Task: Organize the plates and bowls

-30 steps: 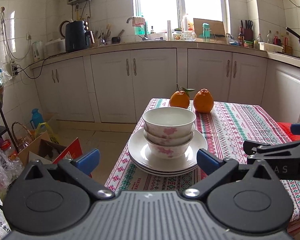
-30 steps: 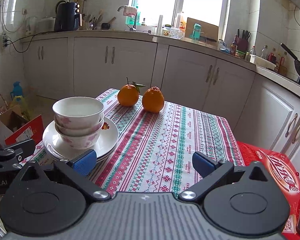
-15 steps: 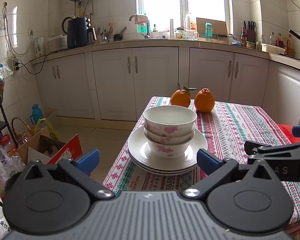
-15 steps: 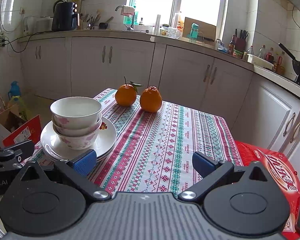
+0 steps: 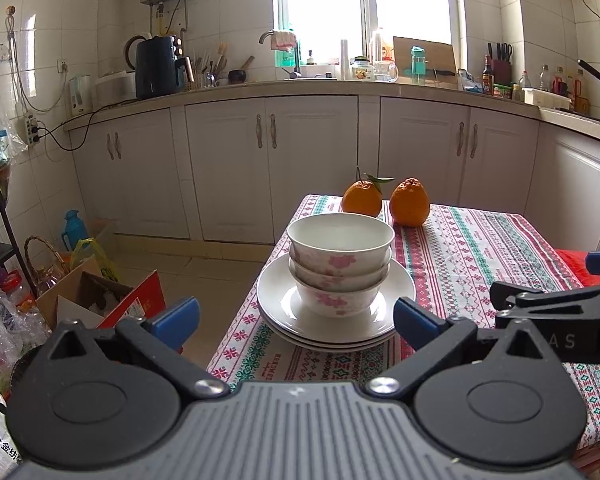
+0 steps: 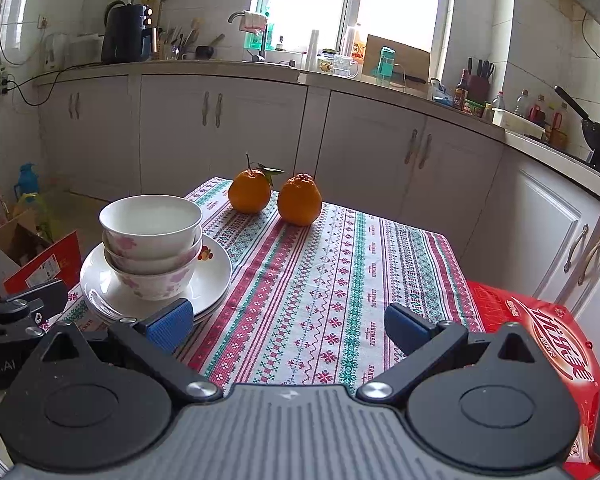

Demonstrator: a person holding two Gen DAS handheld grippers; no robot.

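Three white bowls with pink flowers [image 5: 340, 264] are nested in a stack on a stack of white plates [image 5: 392, 312] at the near left of the table. The stack also shows in the right wrist view [image 6: 152, 248], with the plates [image 6: 212, 280] under it. My left gripper [image 5: 296, 316] is open and empty, held back from the table edge in front of the stack. My right gripper [image 6: 286, 324] is open and empty over the tablecloth, to the right of the stack. It shows at the right of the left wrist view [image 5: 556, 308].
Two oranges [image 5: 384, 200] sit at the table's far edge on the patterned tablecloth [image 6: 340, 280]. A red package [image 6: 540, 320] lies at the table's right. Cardboard boxes [image 5: 100, 296] and bags stand on the floor to the left. Kitchen cabinets [image 5: 300, 168] run behind.
Both grippers have drawn back and risen slightly from the table. The bowls and plates have not moved.
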